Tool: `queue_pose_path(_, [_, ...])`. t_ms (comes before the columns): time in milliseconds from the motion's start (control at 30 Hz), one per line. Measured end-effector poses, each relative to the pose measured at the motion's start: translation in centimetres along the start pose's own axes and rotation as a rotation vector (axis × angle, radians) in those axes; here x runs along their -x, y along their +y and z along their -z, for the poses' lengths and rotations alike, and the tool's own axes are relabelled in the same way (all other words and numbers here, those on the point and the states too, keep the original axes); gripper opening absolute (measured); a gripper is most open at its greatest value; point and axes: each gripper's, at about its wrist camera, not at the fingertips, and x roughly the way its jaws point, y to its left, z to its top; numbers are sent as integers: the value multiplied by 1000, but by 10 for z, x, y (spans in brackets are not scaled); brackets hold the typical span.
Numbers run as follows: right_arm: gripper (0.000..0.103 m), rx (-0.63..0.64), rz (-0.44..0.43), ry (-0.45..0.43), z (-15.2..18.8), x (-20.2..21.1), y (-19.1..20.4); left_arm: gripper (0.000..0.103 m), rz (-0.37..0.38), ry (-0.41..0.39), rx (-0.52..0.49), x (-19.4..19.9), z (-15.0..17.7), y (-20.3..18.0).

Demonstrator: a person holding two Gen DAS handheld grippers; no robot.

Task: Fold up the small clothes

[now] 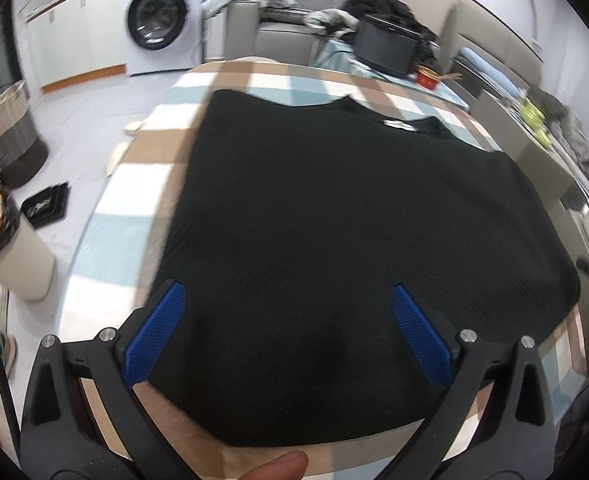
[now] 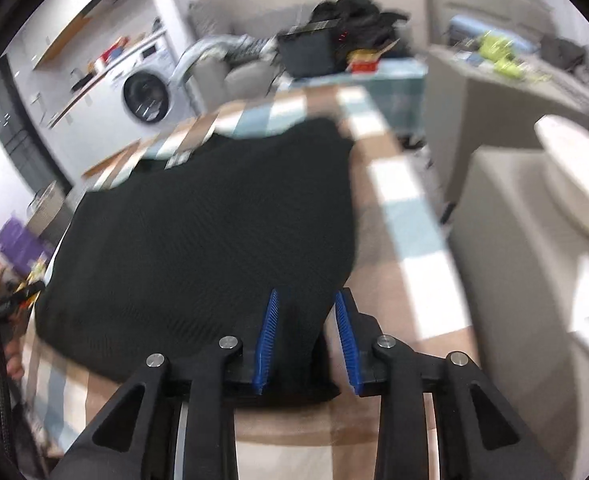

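A black knitted garment (image 1: 354, 248) lies spread flat on the checked tablecloth (image 1: 126, 184), with its neck label at the far side. My left gripper (image 1: 288, 296) is open wide over the garment's near hem, blue pads clear of the cloth. In the right wrist view the same garment (image 2: 206, 232) lies on the checked cloth (image 2: 398, 216). My right gripper (image 2: 306, 300) is partly open, with the garment's near right corner lying between its blue pads; the pads do not pinch it.
A black box (image 1: 386, 48) and a red bowl (image 1: 428, 76) stand at the table's far end. A washing machine (image 1: 158, 20), a wicker basket (image 1: 10, 136) and a bin (image 1: 18, 256) stand on the floor to the left. Grey furniture (image 2: 526, 240) stands right of the table.
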Motion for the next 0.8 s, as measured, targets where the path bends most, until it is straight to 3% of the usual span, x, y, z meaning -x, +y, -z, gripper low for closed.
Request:
queue_pose_path(33, [44,4,13,-23,-2,6,3,102,15,2,-24,-1,-1,-7])
queue_pose_path(100, [48,20,3,-45,-6,13,14,102,43,7,-62,-2,-2,-21])
queue_pose_path(167, [66,44,-21,-56,-9,14,30,102,57,14,-99,-6,-2,-36])
queue_pose_path(200, [70,59,-40,-52,-9,14,36,102,62,16,-118,-7,-1,-44])
queue_pose_path(367, [73,141,-130,13,-13,-14,82,102,68,42,-195,-20,12,-79])
queue_pose_path(467, [73,189,-133,73,-11,-40,106,102,90,74,-217,-29,24,-90])
queue_pose_path(533, [73,233,-133,91,-6,-53,120,102,59,81,-239,-34,32,-92])
queue_pose_path(700, [73,353,-91,122,9,-81,132,102,67,71,-267,-35,38,-86])
queue_pose_path(800, [74,385,-82,111,16,-77,121,102,68,90,-283,-34,39,-81])
